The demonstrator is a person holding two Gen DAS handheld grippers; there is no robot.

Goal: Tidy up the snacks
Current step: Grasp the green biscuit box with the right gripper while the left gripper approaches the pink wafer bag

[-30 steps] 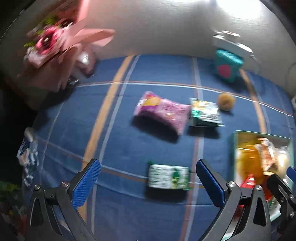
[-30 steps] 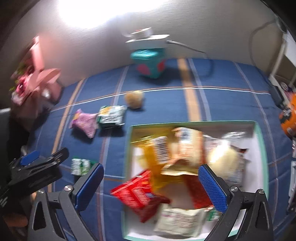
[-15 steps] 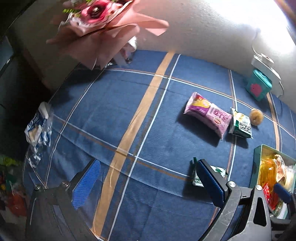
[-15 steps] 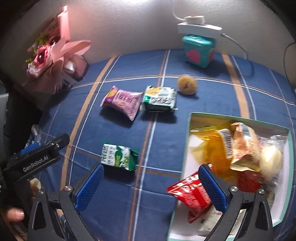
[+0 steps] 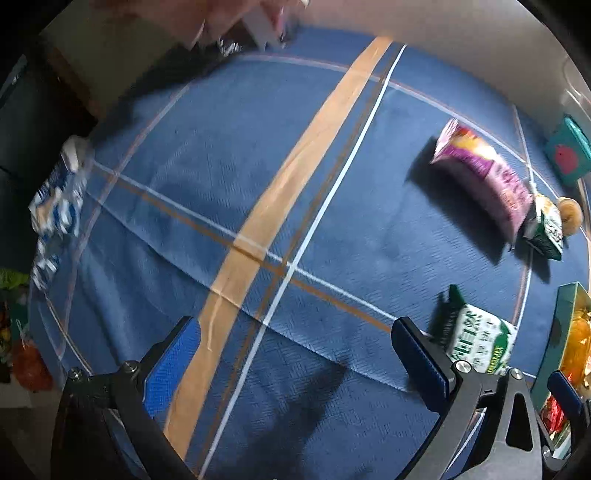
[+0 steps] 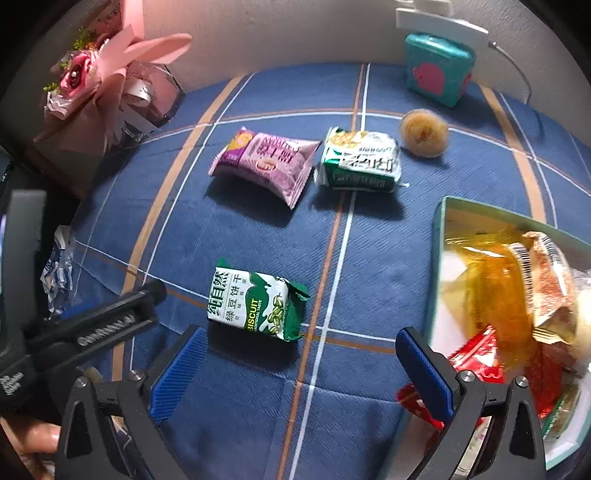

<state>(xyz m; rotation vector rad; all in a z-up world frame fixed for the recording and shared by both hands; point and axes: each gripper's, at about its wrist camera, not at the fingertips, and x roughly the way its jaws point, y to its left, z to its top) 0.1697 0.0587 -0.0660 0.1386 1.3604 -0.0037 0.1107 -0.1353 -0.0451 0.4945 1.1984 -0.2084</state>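
A green-and-white biscuit pack [image 6: 256, 300] lies on the blue checked cloth, just beyond my right gripper [image 6: 299, 354], which is open and empty. Farther back lie a purple snack bag [image 6: 266, 162], a second green pack [image 6: 360, 160] and a round yellow cake [image 6: 424, 133]. A teal-rimmed box [image 6: 437, 236] at the right holds several snacks. In the left wrist view my left gripper [image 5: 295, 350] is open over bare cloth, with the biscuit pack [image 5: 476, 341] beside its right finger and the purple bag [image 5: 484, 177] beyond.
A pink paper bouquet [image 6: 96, 74] stands at the back left. A teal tin [image 6: 437, 68] and a white power strip [image 6: 439, 22] sit against the wall. A crumpled blue-and-white wrapper [image 5: 55, 199] lies at the cloth's left edge.
Both grippers have swung left. The right one now faces the biscuit pack, with the box shifted to its right edge. The left view turned toward the cloth's left side.
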